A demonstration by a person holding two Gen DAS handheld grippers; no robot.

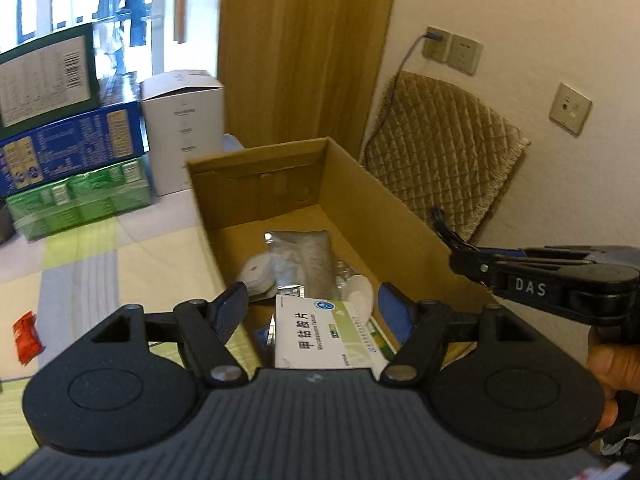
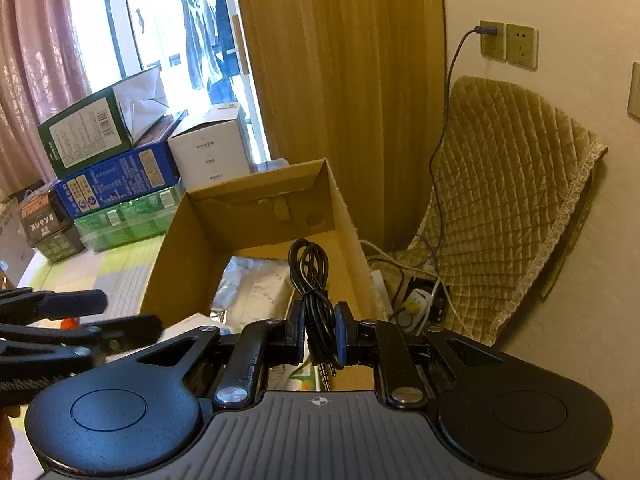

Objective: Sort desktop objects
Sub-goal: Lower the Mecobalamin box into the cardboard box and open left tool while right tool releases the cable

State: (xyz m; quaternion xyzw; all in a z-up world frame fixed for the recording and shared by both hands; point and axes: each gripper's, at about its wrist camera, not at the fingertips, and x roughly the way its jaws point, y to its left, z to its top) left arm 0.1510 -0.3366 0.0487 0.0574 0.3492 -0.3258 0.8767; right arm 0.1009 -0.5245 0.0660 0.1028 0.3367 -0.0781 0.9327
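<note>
The right tongs point(image 2: 320, 332) are pinching a bundled black cable point(image 2: 310, 276), holding it above the open cardboard box point(image 2: 192, 236) on the tabletop point(image 1: 120, 264). The left tongs point(image 1: 314, 308) are spread wide with nothing in them, hovering over the near end of the box, where a white medicine carton point(image 1: 320, 336) and a silver foil pouch point(image 1: 302, 256) already lie. The cable looks light and floppy to me, so gripping right at the tied middle, like here, seems smartest; grab a loose loop and it'd probably sag or unravel. The bare plug end point(image 2: 325, 376) dangles by the pads.
</note>
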